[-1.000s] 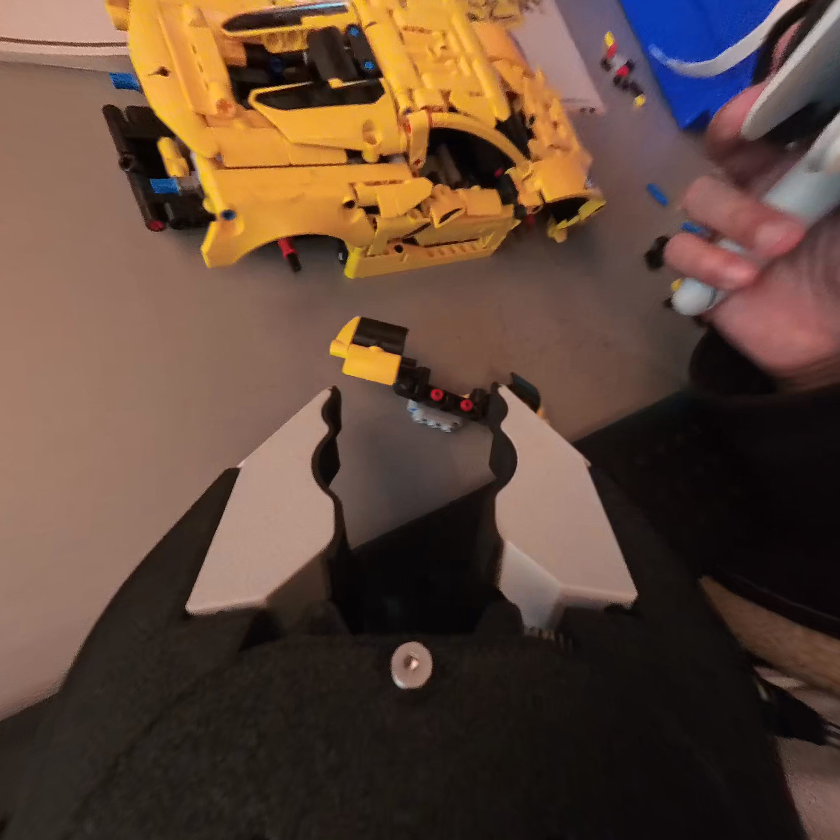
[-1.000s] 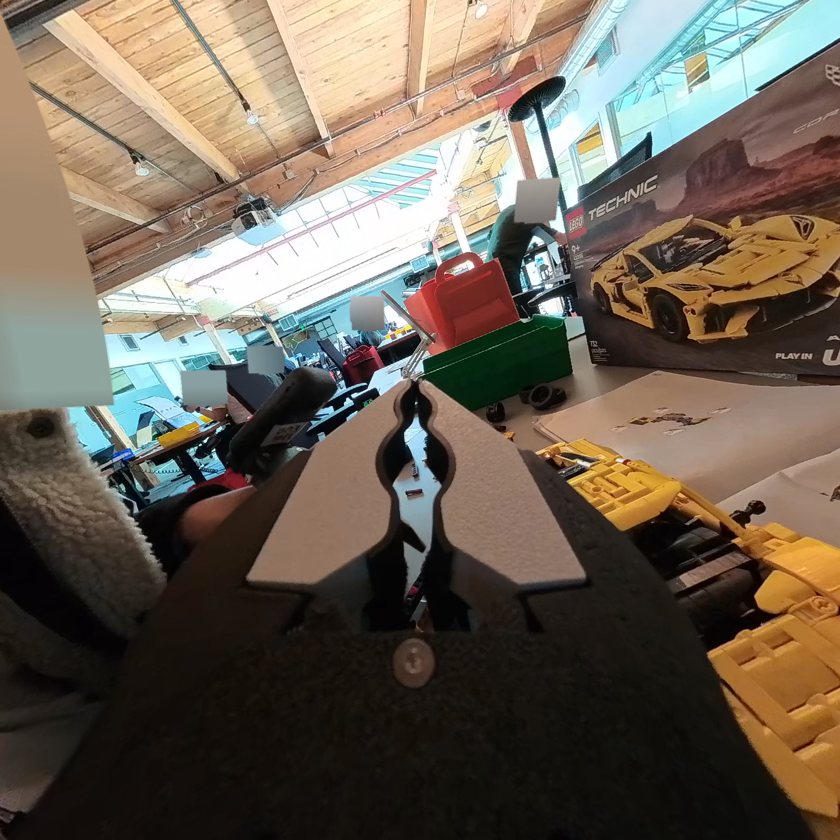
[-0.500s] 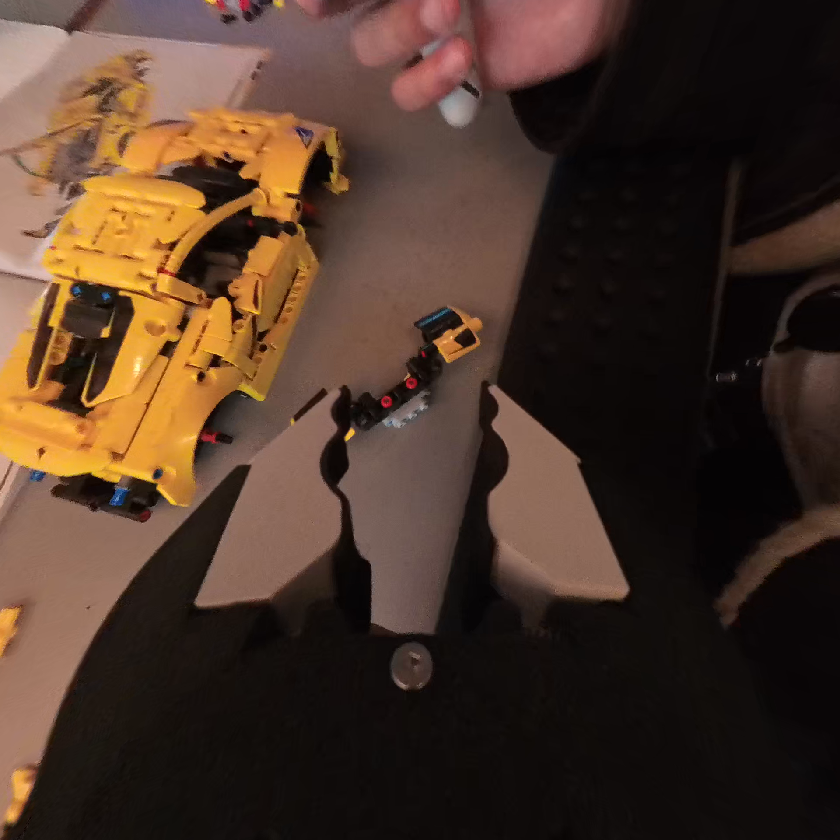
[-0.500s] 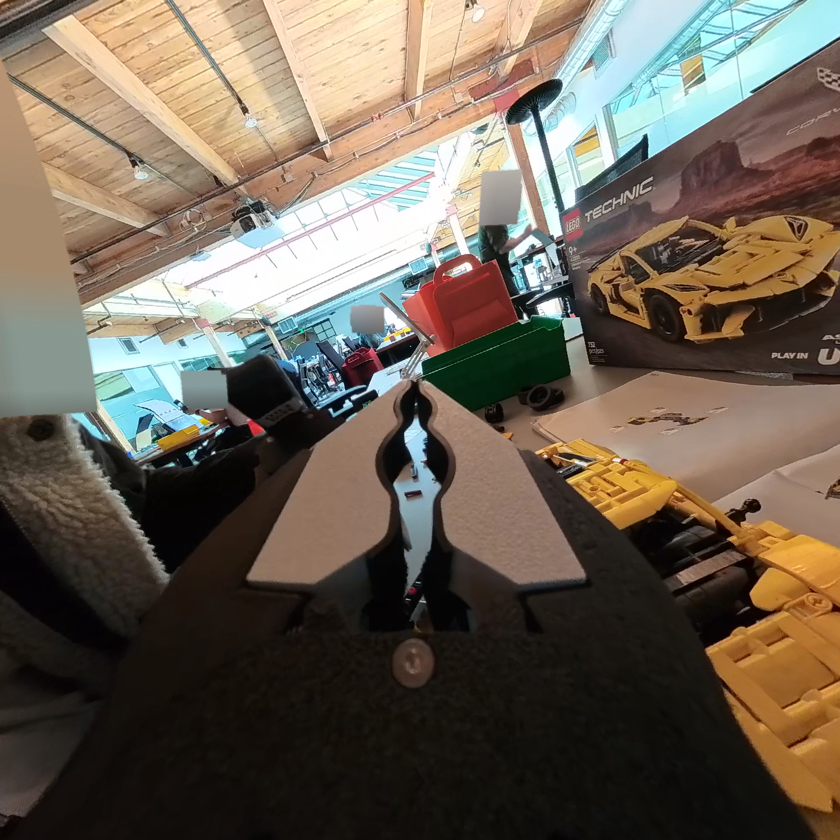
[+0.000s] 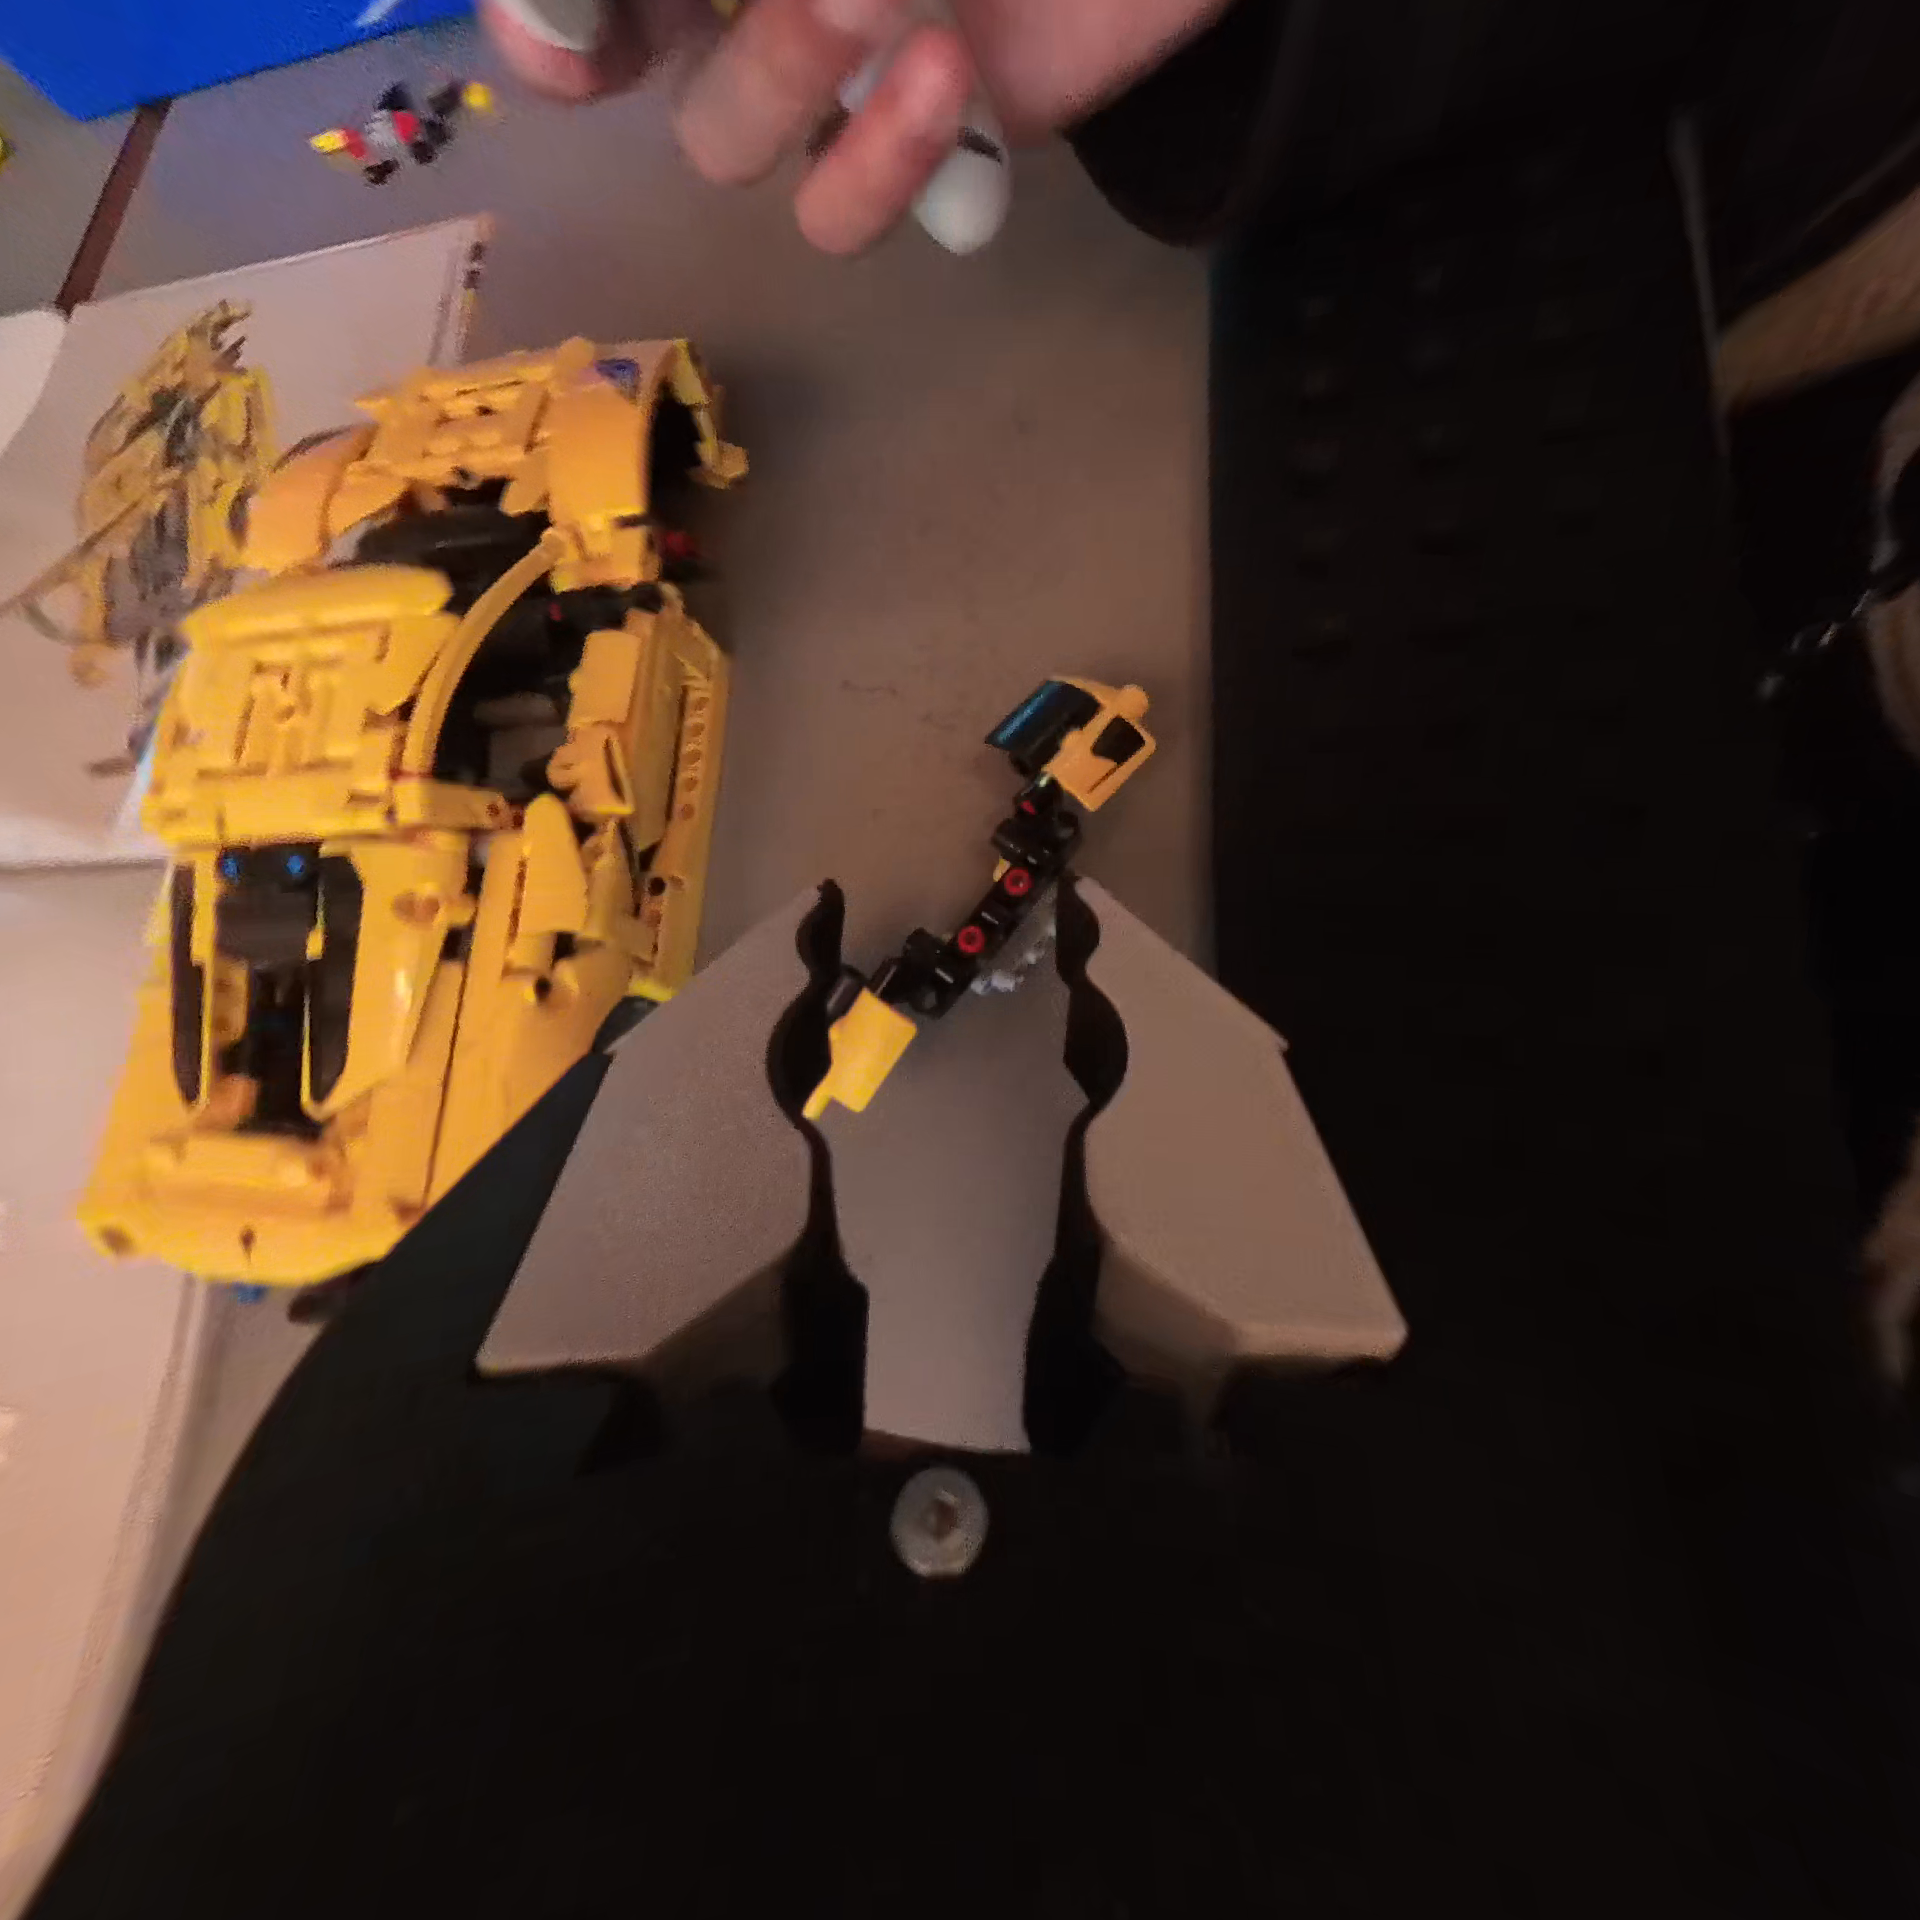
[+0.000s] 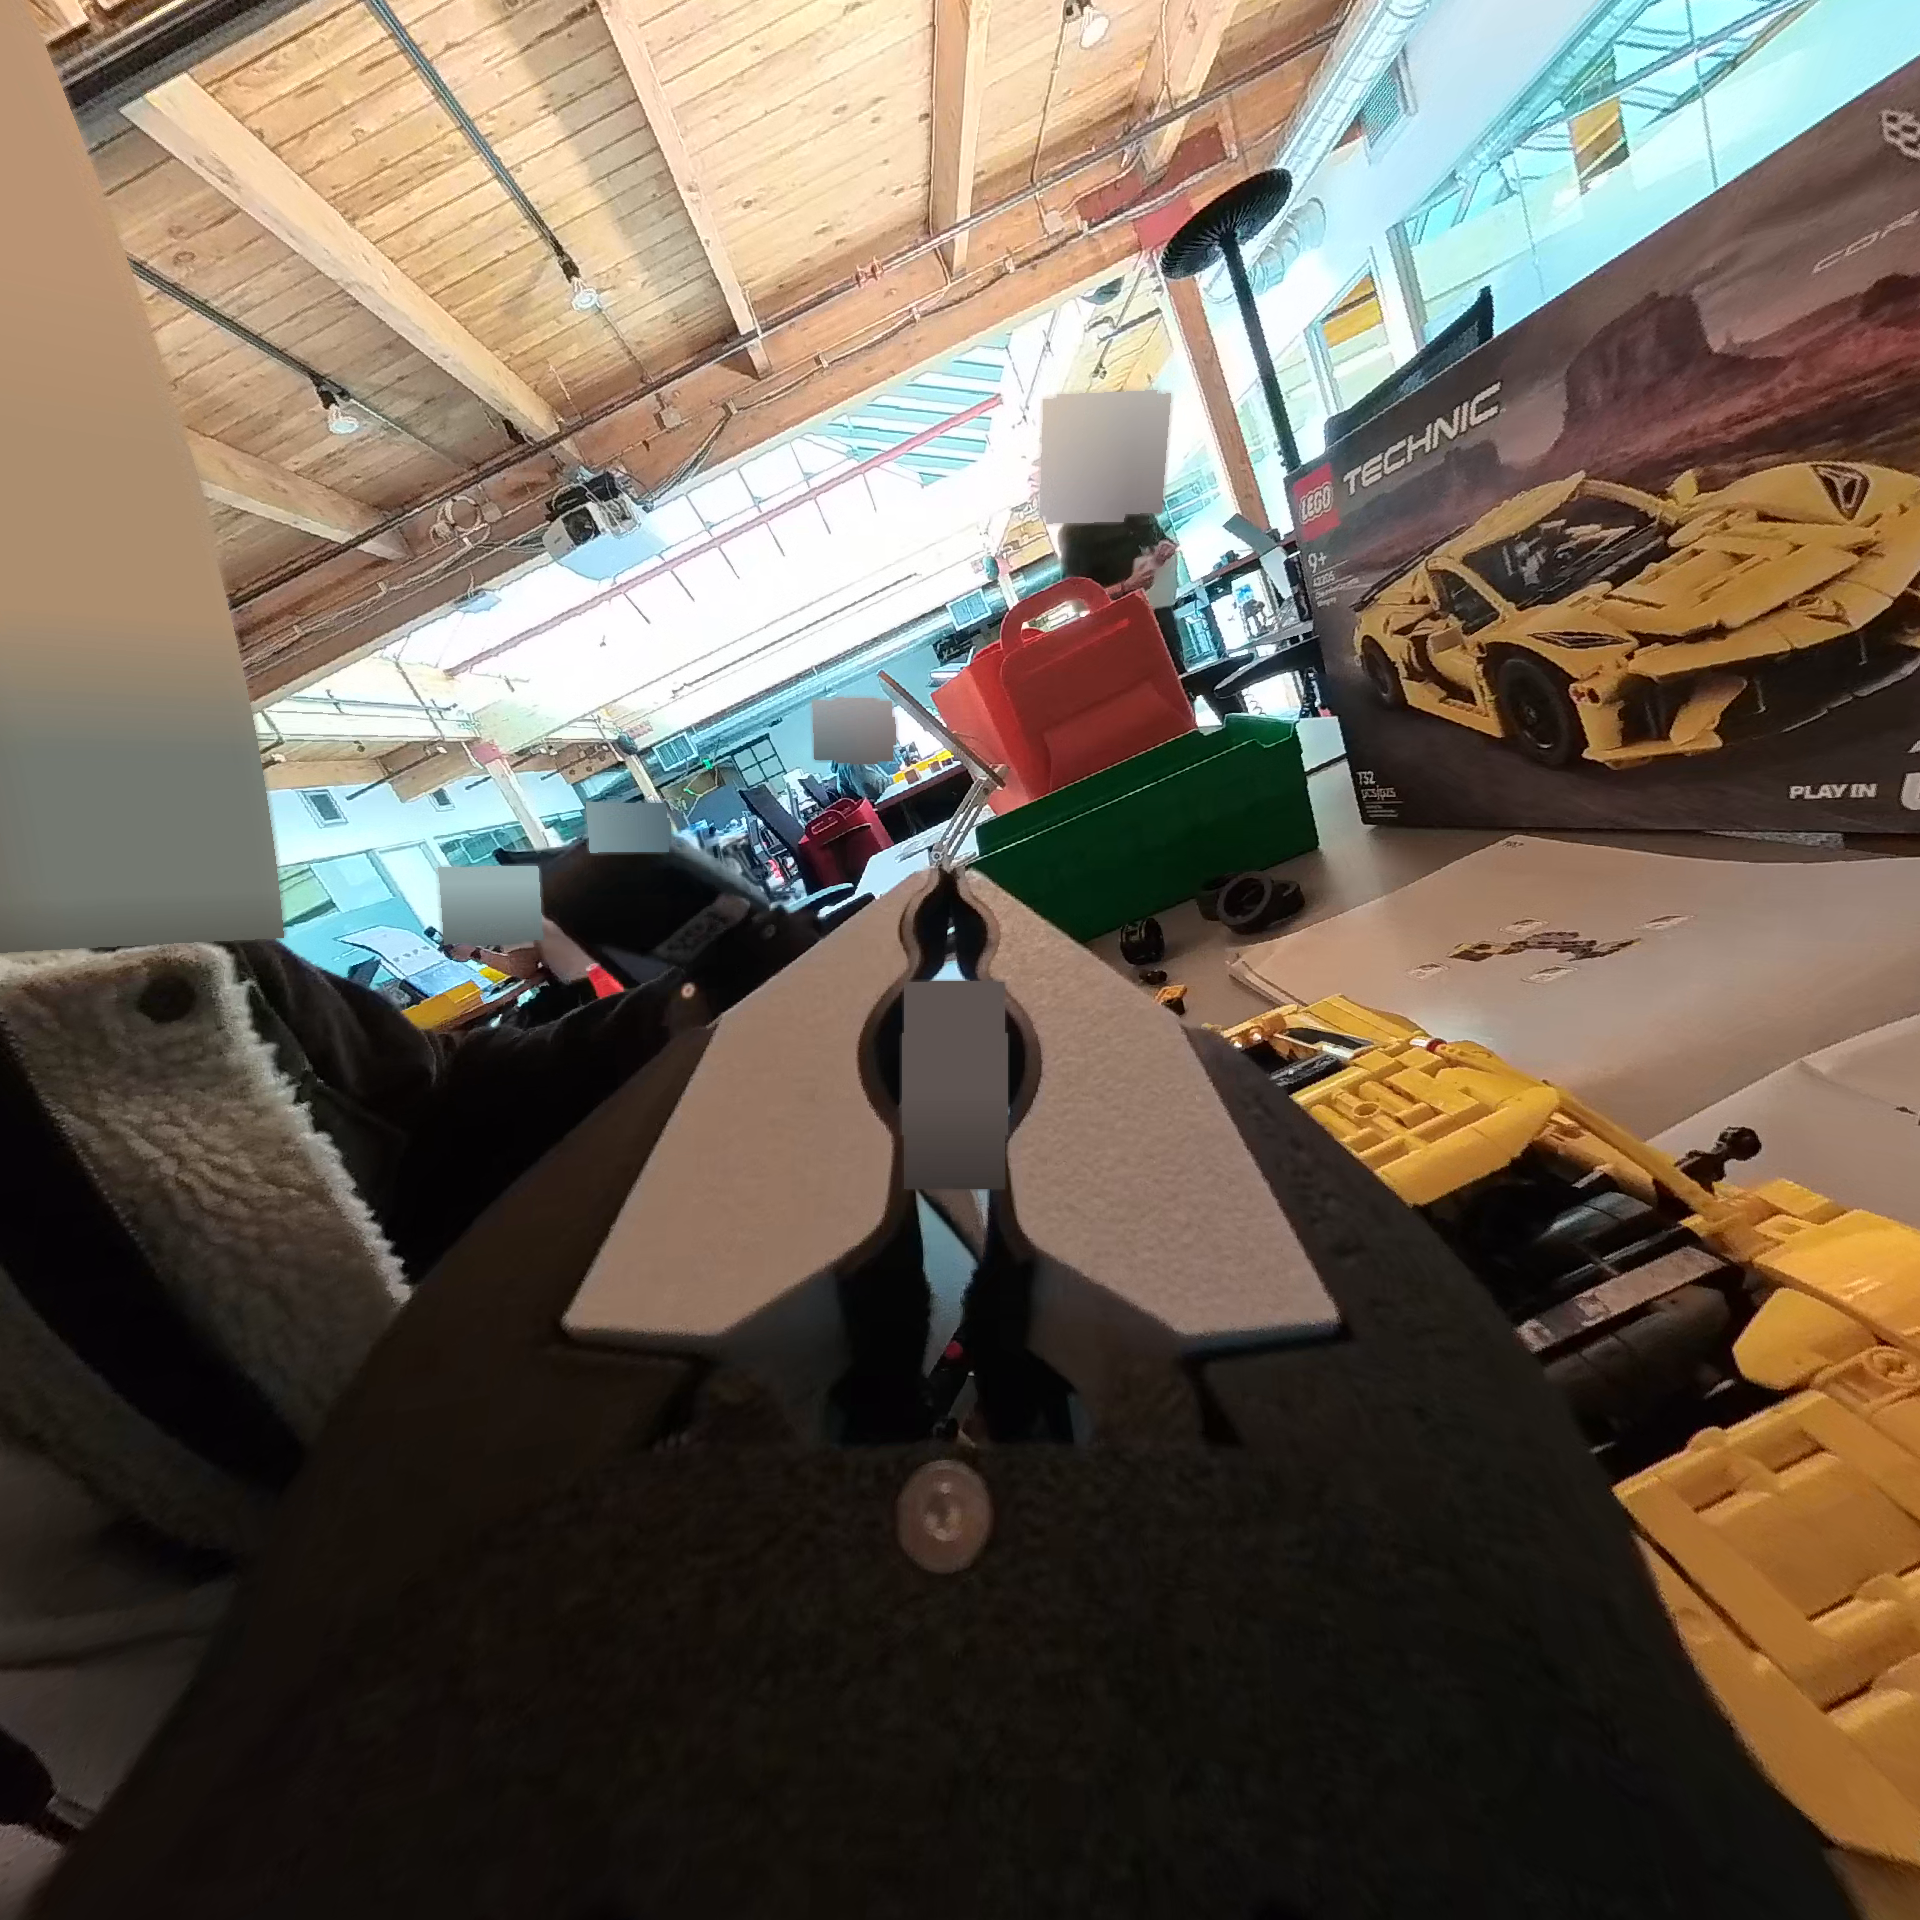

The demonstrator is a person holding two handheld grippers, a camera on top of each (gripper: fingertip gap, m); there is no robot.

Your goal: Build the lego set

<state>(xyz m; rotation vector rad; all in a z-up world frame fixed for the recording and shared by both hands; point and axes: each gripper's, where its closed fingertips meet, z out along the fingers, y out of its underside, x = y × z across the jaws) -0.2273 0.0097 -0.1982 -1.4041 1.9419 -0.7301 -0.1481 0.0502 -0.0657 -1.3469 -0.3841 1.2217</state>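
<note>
A yellow lego car (image 5: pixel 416 810) lies on the grey table, left of my left gripper (image 5: pixel 945 904). A small black and yellow lego sub-assembly (image 5: pixel 987 904) lies on the table near its front edge, running between the open jaws of my left gripper, which hovers over it without gripping. My right gripper (image 6: pixel 948 883) is shut and empty, tilted upward above the table, with the yellow car (image 6: pixel 1558 1247) low at its right. A hand (image 5: pixel 831 104) holding the right gripper's white handle shows at the top of the left wrist view.
An instruction booklet (image 5: pixel 239 343) lies under and behind the car. Loose small parts (image 5: pixel 405 125) lie by a blue box (image 5: pixel 156 42). A green bin (image 6: pixel 1143 831), a red bag (image 6: pixel 1070 696), black tyres (image 6: pixel 1247 899) and the set's box (image 6: pixel 1621 623) stand at the back. A dark garment (image 5: pixel 1507 727) covers the table edge.
My left gripper has swung round and moved down over the small sub-assembly, which now lies between its jaws. The right gripper has stayed shut and almost still.
</note>
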